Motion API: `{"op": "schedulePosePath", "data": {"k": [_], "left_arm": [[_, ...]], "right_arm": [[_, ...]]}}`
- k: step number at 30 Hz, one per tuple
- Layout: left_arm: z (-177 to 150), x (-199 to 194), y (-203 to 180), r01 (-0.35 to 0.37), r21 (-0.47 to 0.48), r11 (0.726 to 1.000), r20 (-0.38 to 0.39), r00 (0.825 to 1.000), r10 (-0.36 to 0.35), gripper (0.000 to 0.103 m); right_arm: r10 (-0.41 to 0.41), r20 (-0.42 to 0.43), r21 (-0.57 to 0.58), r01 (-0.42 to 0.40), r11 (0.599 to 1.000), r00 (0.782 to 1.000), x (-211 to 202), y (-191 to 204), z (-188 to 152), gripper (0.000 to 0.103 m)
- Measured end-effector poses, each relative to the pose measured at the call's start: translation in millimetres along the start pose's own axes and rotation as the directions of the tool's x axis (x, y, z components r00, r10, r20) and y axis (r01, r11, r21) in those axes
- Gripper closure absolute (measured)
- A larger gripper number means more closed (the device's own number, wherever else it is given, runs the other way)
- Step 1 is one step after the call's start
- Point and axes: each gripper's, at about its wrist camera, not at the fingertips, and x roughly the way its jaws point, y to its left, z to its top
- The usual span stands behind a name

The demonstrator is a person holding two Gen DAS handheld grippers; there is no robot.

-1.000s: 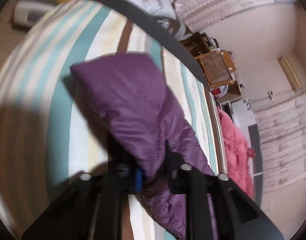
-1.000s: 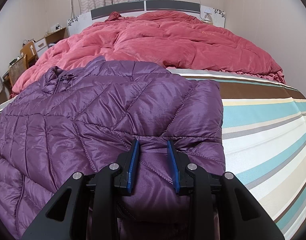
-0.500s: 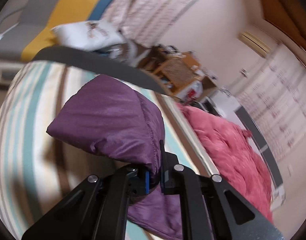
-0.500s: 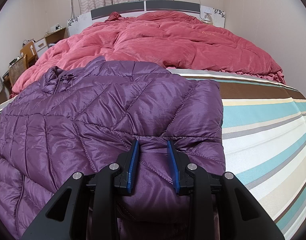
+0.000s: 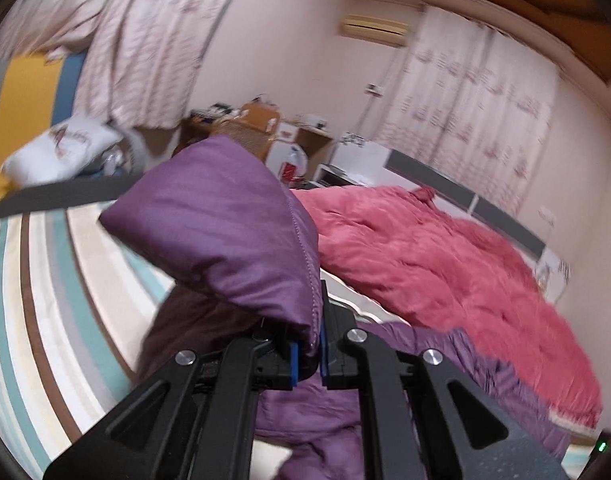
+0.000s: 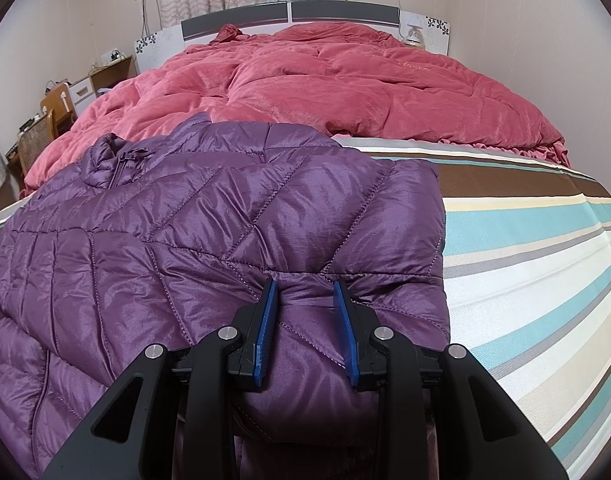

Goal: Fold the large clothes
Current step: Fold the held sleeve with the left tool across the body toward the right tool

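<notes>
A purple quilted down jacket lies spread on the striped bed sheet, collar toward the far left. My right gripper rests on the jacket's near right part, its jaws apart with a bulge of the fabric between them. My left gripper is shut on a sleeve of the purple jacket and holds it lifted above the bed. More of the jacket lies below it.
A rumpled red comforter covers the far half of the bed up to the grey headboard. A wicker chair and wooden desk stand at the left wall. A white pillow lies beyond the bed's edge.
My left gripper has lifted the sleeve off the sheet and swung toward the red comforter. My right gripper and the jacket body have not moved.
</notes>
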Motion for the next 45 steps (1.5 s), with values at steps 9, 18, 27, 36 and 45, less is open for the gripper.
{"op": "schedulePosePath", "data": {"k": [9, 18, 27, 36, 45], "left_arm": [[-33, -33, -87, 0.071, 0.21, 0.975, -0.015, 0.997, -0.07, 0.097], [-68, -48, -152, 0.215, 0.328, 0.92, -0.172, 0.971, -0.166, 0.097], [-94, -66, -189, 0.341, 0.42, 0.841, -0.298, 0.927, -0.227, 0.097], [-113, -79, -218, 0.455, 0.494, 0.741, -0.413, 0.873, -0.261, 0.096], [-141, -75, -224, 0.57, 0.46, 0.681, -0.578, 0.774, -0.257, 0.08]], "right_arm": [[0.003, 0.001, 0.003, -0.003, 1.0, 1.0, -1, 0, 1, 0.074], [0.003, 0.001, 0.003, -0.003, 1.0, 1.0, -1, 0, 1, 0.074], [0.004, 0.002, 0.004, -0.004, 1.0, 1.0, -1, -1, 0, 0.074], [0.005, 0.002, 0.005, -0.005, 1.0, 1.0, -1, -1, 1, 0.074], [0.008, 0.003, 0.007, -0.008, 1.0, 1.0, -2, 0, 2, 0.074]]}}
